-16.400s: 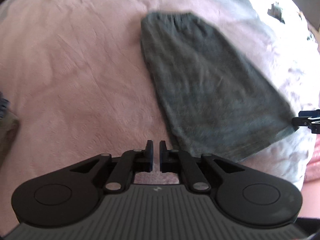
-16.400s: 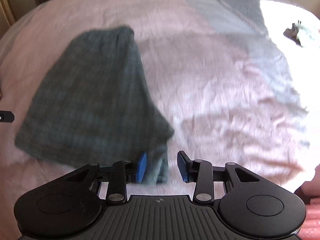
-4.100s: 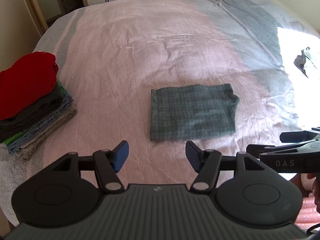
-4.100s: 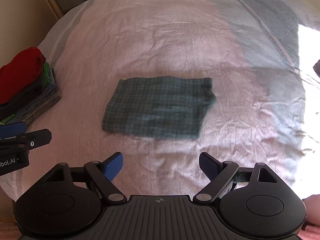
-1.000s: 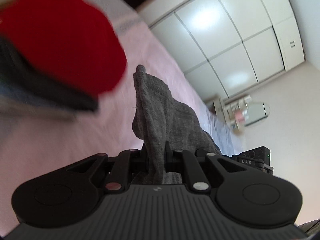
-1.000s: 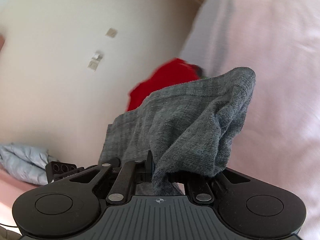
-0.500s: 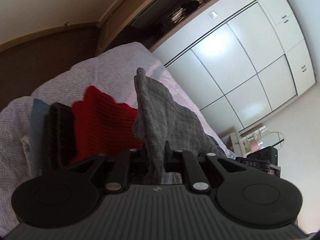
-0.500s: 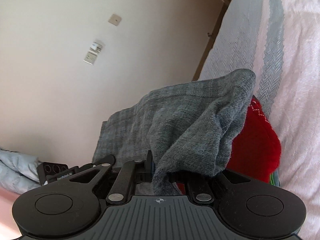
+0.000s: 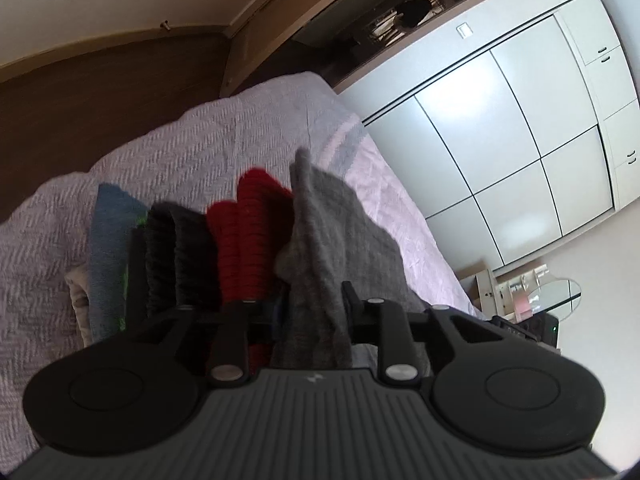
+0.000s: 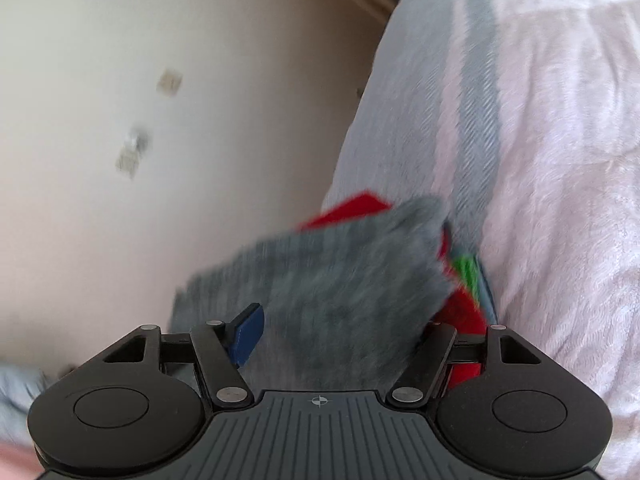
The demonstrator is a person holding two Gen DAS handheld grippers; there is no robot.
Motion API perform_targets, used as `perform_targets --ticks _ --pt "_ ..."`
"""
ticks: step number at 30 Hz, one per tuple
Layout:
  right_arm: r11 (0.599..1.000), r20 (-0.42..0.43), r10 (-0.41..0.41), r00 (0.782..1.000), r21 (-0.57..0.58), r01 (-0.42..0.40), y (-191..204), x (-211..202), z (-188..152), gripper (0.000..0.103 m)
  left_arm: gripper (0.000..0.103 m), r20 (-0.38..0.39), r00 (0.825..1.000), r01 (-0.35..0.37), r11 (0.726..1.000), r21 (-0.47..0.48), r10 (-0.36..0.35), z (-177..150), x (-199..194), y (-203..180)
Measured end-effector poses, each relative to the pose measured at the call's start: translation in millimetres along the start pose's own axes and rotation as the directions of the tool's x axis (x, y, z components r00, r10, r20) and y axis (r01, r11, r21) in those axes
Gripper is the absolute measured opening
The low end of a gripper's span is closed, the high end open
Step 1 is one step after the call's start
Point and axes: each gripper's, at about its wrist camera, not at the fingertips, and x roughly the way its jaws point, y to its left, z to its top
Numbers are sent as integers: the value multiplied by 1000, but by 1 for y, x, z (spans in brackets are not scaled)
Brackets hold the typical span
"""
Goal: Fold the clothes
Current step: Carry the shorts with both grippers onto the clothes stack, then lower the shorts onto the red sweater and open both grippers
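Note:
The folded grey garment lies against the top of the stack of folded clothes, on the red knit. My left gripper has its jaws parted, with the grey cloth still between them. In the right wrist view the grey garment is blurred and covers the red knit. My right gripper is wide open around it, its blue left pad showing and the right pad hidden by cloth.
The stack sits at the edge of the bed with a pink and grey cover. A white wardrobe, a doorway and a small dresser are behind. A beige wall is beside the bed.
Both grippers have opened and let go of the grey garment, which has dropped onto the red knit on the stack. The right view is blurred by motion.

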Motion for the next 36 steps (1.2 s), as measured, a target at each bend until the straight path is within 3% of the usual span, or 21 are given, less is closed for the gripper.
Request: perform_targets --ticks 1,4,6,7,10,12,15,16,17,18,19,21,23,26,28,30,32,36 --pt "1000 20 4 1000 22 -5 -5 -2 6 67 28 16 1000 -3 1000 -7 3 4 -1 1" --pt "1000 40 -24 999 5 23 -7 10 21 24 28 54 998 -7 999 -39 9 16 -1 4" --pt "997 55 -50 997 -53 53 -2 16 23 19 21 56 998 -4 1000 -25 5 21 5 4" --pt "994 77 -52 996 -90 59 2 15 22 13 5 51 999 -5 1000 -10 6 23 8 1" --pt "982 154 -45 987 -175 72 11 11 16 10 3 94 995 -26 998 56 21 21 5 -7" --pt "981 182 -71 981 -166 102 6 8 15 10 3 140 990 -39 994 101 24 16 0 -10" --pt "971 165 -162 973 -151 188 -2 16 13 10 5 135 988 -95 988 124 78 9 3 -10" --pt "960 161 -208 965 -157 233 0 17 12 20 10 130 987 -116 985 129 99 7 4 -9" --pt "946 157 -253 955 -164 278 2 19 12 50 13 127 985 -133 983 129 117 6 4 -10" --pt "930 163 -296 941 -175 323 6 20 10 65 18 134 982 -152 981 123 136 6 3 -12" --pt "906 212 -330 920 -202 372 13 17 7 72 22 149 975 -180 976 119 162 7 0 -15" --pt "853 297 -379 877 -255 455 30 12 1 72 24 195 954 -254 959 129 226 10 -7 -27" --pt "816 361 -376 853 -306 490 51 9 -5 72 24 237 927 -331 931 153 291 13 -17 -44" --pt "793 364 -298 883 -420 441 80 18 -16 70 24 273 913 -369 900 232 303 14 -21 -79" --pt "769 339 -280 898 -480 421 94 35 -21 60 24 250 922 -362 885 292 294 10 -10 -99" --pt "756 323 -293 900 -498 425 101 58 -26 55 25 247 924 -365 868 336 293 5 5 -111" --pt "763 316 -310 896 -479 433 98 80 -24 46 25 260 911 -398 845 357 319 -1 23 -113" --pt "775 304 -333 893 -452 443 92 115 -25 45 25 275 887 -454 812 367 371 -14 50 -95"
